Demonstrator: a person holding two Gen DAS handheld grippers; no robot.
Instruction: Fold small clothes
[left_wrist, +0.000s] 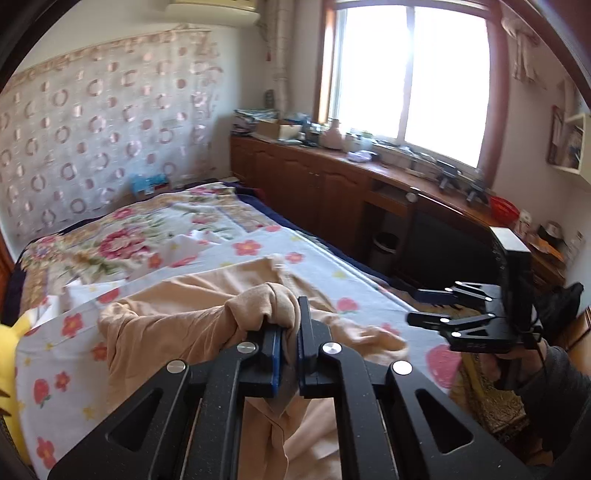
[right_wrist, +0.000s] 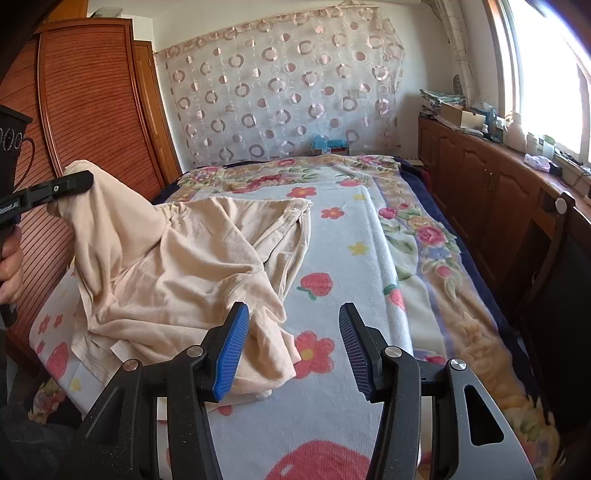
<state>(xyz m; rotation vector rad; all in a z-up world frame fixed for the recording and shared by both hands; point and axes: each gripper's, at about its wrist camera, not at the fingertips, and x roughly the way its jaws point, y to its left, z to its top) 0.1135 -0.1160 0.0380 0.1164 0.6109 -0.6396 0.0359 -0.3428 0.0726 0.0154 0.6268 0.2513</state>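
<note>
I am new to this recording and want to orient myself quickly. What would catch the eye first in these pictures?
First, the beige garment lying crumpled on the flowered bed cover, with one part lifted up by the left claw, which is shut on the cloth. Next, the right claw with blue pads, open and empty beside the garment's near edge. Behind the bed hangs a curtain with circles.

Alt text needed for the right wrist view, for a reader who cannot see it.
The open right tool hovers over a flowered bedspread, beside a crumpled beige garment. At far left, the left tool lifts one corner of that garment.
</note>
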